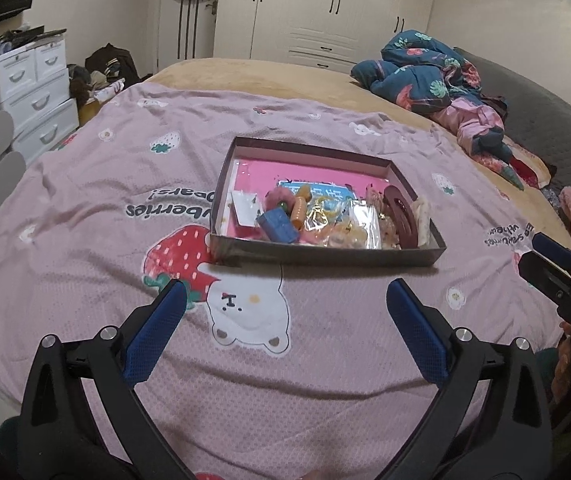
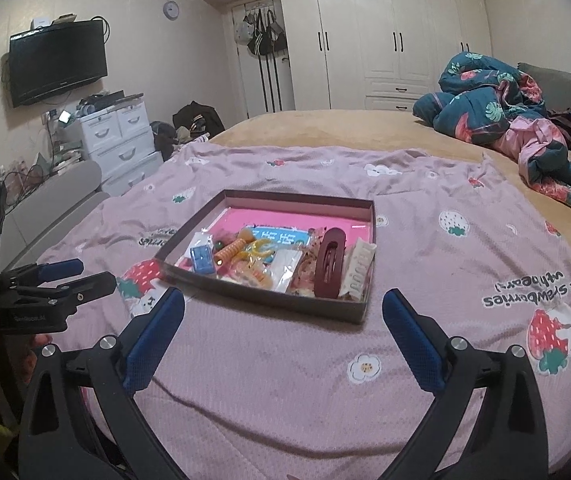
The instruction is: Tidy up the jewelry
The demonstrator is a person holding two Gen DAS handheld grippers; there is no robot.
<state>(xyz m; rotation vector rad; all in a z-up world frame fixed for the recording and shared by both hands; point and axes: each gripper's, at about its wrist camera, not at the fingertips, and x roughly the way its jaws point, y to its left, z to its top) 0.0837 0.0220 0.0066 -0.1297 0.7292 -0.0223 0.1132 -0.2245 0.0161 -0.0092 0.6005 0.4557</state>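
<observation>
Left hand-held gripper [image 1: 285, 300]: nearest my left camera; its blue-padded fingers [image 1: 157, 332] are spread wide with nothing between them, hovering above the bed, I judge so they are free to reach.
Right hand-held gripper [image 2: 283, 308]: nearest my right camera; fingers likewise wide apart and holding nothing, aimed at the tray's near edge.
Bedspread [image 1: 85, 216]: pink, printed with strawberries and a white bear, laid flat over the bed; it carries the tray.
Tray [image 1: 327, 254]: a shallow dark box with a pink floor, just ahead of both hand-held grippers, roughly centred between them.
Tray, left part: a small white card, then a blue box [image 2: 202, 258] beside an orange spiral hair tie [image 2: 230, 251].
Tray, middle: a yellow clip [image 2: 259, 249] and clear plastic packets; what is inside them is too small for me to tell.
Tray, right part: a dark red hair claw [image 2: 327, 266] lying flat, and a cream hair claw [image 2: 359, 270] against the right wall.
Jewelry location: all the pieces I can see sit inside the tray, crowded towards its near edge and overlapping; the far half of the pink floor is bare.
Task state: this could be a jumble waiting to be sorted, or pieces gathered into one box; I cannot tell which.
Far right: a crumpled floral quilt [image 1: 425, 72] lies well apart from the tray.
</observation>
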